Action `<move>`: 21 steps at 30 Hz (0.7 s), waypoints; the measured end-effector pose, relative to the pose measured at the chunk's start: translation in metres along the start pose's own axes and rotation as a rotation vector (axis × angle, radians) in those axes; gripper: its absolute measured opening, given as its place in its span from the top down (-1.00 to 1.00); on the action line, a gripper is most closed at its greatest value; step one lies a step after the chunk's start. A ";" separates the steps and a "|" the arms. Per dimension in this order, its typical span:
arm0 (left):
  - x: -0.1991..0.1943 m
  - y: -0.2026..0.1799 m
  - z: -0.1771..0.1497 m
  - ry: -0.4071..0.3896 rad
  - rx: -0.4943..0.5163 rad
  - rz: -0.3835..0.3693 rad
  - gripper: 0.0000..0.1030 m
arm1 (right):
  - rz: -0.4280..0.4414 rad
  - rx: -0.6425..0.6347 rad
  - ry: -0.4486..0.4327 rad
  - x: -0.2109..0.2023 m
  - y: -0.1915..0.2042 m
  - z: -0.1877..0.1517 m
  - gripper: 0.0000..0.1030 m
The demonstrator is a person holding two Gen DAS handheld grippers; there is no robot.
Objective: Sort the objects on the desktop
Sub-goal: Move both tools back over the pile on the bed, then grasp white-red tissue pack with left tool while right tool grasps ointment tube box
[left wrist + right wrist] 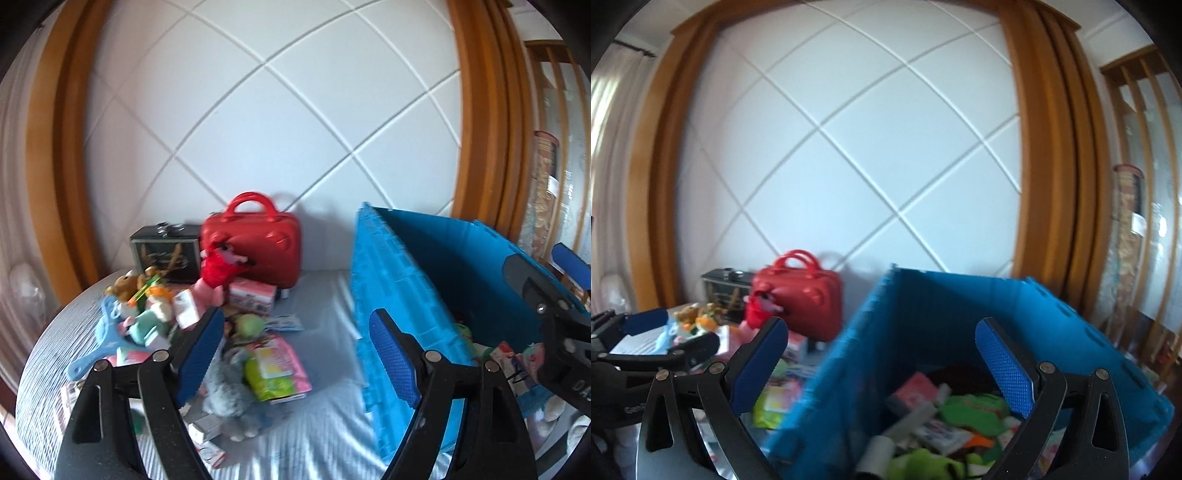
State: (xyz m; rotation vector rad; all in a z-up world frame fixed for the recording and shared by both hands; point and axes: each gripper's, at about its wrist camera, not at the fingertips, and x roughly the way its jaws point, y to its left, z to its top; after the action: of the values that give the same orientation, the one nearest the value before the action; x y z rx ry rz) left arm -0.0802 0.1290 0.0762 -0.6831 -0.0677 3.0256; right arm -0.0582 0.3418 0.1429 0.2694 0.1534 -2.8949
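You have 2 grippers, both spread wide, nothing between the pads: left (297, 356) over the toy pile (236, 332), right (882, 362) above the crate (960, 325). 1 blue crate, part-filled with toys; its wall blocks your view beyond. 1 red case (258, 247) and 1 dark box (166, 253) stand behind. Pile is blurred, count unclear.
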 end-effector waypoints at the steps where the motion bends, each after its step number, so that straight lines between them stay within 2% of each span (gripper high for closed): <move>1: -0.001 0.014 -0.003 0.007 -0.012 0.020 -0.57 | 0.022 -0.006 -0.001 0.000 0.009 0.001 -1.00; 6: 0.001 0.081 -0.024 0.050 -0.068 0.132 -0.57 | 0.140 -0.058 0.009 0.005 0.068 0.001 -1.00; 10: 0.014 0.151 -0.053 0.135 -0.140 0.263 -0.57 | 0.216 -0.074 0.052 0.015 0.106 -0.011 -1.00; 17: 0.035 0.277 -0.131 0.344 -0.293 0.495 -0.57 | 0.315 -0.062 0.273 0.062 0.157 -0.064 -1.00; 21: 0.048 0.333 -0.174 0.452 -0.383 0.551 -0.57 | 0.353 -0.047 0.409 0.093 0.175 -0.106 -1.00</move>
State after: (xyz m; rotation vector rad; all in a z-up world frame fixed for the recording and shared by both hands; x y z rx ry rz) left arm -0.0584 -0.1950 -0.1184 -1.6465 -0.5342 3.2794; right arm -0.0879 0.1657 0.0068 0.7916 0.2170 -2.4516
